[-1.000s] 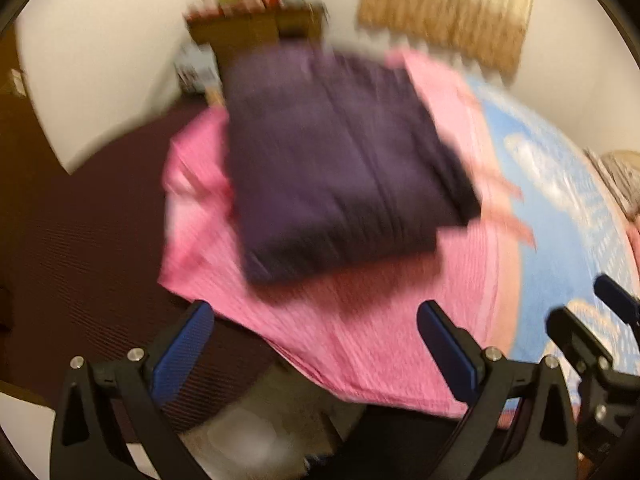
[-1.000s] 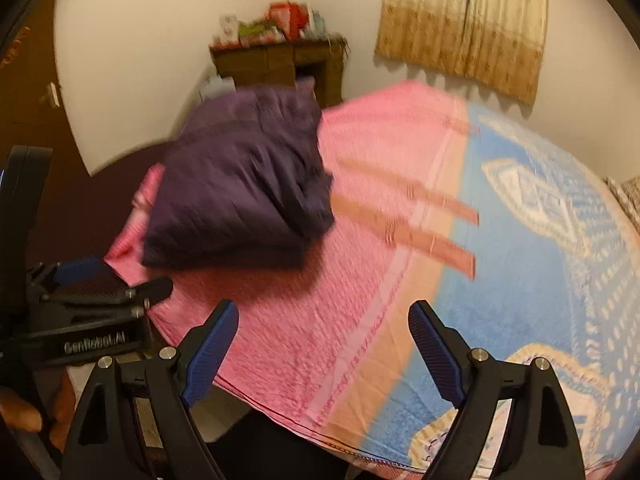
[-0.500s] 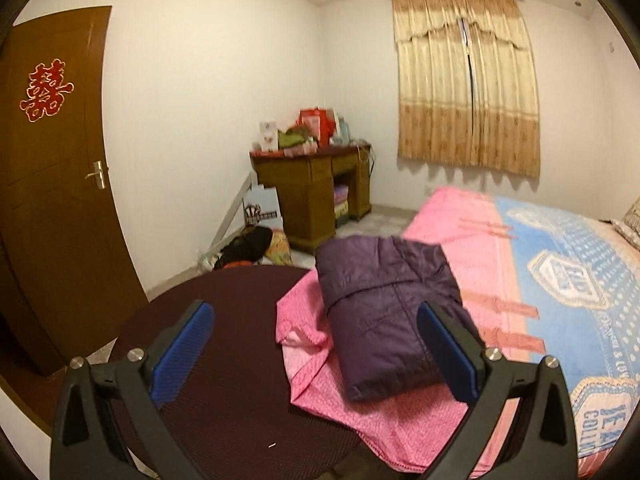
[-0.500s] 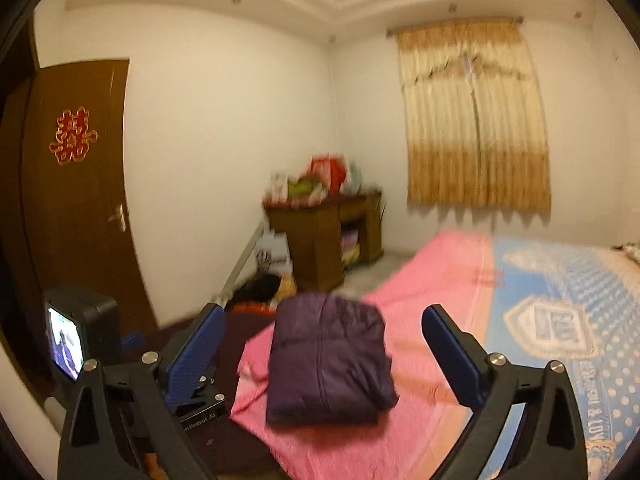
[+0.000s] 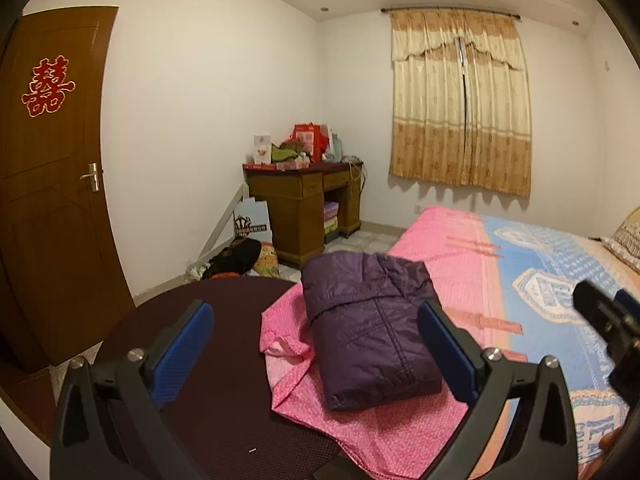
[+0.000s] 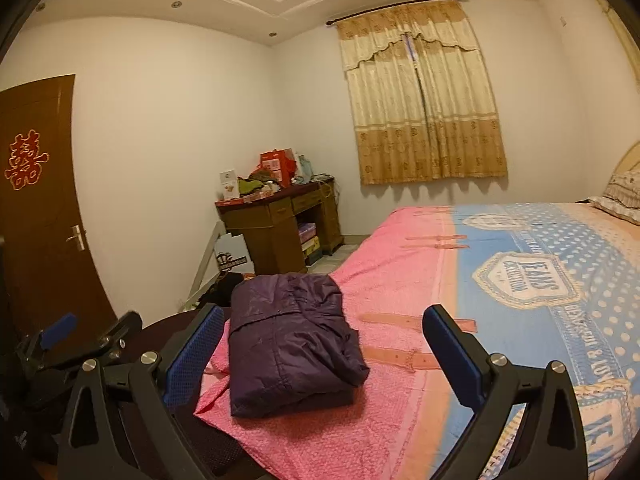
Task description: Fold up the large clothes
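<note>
Both jaws spread, empty; folded purple jacket (image 5: 370,330) lies beyond them on bed (image 6: 500,280).

You can read a red double-happiness character (image 5: 47,86) on the brown door (image 5: 52,200). On the bed cover (image 6: 580,280), a shield badge reads "JEANS" (image 6: 532,280), seen upside down.

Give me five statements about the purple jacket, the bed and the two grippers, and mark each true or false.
1. The purple jacket lies folded on the pink end of the bedspread. True.
2. The right gripper is clamped on the jacket. False: its jaws stand wide and hold nothing.
3. The left gripper is open and empty. True.
4. The curtains are drawn back to show the window. False: they hang closed.
5. The jacket hangs from the desk. False: it rests on the bed, apart from the desk.
</note>
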Demonstrator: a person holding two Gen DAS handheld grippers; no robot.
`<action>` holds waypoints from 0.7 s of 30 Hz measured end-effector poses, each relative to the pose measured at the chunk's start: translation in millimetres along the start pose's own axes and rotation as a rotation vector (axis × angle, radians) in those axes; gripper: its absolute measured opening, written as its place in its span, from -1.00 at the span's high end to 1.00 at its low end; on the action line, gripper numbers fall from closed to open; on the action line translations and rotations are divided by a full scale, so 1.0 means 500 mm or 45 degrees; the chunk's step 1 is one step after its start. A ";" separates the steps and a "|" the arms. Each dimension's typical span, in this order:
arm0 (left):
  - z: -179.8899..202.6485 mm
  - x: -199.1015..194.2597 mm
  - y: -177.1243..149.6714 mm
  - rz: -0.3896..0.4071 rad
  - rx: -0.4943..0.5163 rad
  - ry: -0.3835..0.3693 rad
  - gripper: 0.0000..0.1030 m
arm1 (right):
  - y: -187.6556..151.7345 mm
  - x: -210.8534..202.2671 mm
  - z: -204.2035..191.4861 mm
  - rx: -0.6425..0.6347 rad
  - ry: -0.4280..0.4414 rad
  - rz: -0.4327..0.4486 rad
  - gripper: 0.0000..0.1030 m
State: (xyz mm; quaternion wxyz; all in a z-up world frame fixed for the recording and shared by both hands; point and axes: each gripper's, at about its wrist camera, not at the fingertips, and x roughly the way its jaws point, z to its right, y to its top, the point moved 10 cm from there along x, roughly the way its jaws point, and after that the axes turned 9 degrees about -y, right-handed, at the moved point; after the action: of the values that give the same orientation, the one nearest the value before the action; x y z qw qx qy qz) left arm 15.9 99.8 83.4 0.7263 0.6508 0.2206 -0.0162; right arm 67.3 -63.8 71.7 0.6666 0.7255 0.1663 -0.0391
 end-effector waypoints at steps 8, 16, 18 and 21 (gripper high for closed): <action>0.057 0.013 -0.036 -0.074 0.053 -0.066 -1.00 | -0.011 0.007 0.015 -0.017 -0.038 -0.006 -0.93; 0.060 0.008 -0.034 -0.069 0.073 -0.047 -1.00 | -0.015 0.006 0.021 -0.010 -0.035 -0.013 -0.93; 0.063 0.011 -0.037 -0.078 0.075 -0.045 -1.00 | -0.018 0.006 0.024 -0.007 -0.038 -0.018 -0.93; 0.069 0.010 -0.039 -0.086 0.078 -0.045 -1.00 | -0.023 0.011 0.029 0.001 -0.034 -0.034 -0.94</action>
State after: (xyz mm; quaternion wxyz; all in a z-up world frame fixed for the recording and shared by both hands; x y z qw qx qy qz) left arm 24.5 65.3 65.3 0.7088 0.6647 0.2289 -0.0589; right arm 71.4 -76.4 57.6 0.6680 0.7228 0.1671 -0.0579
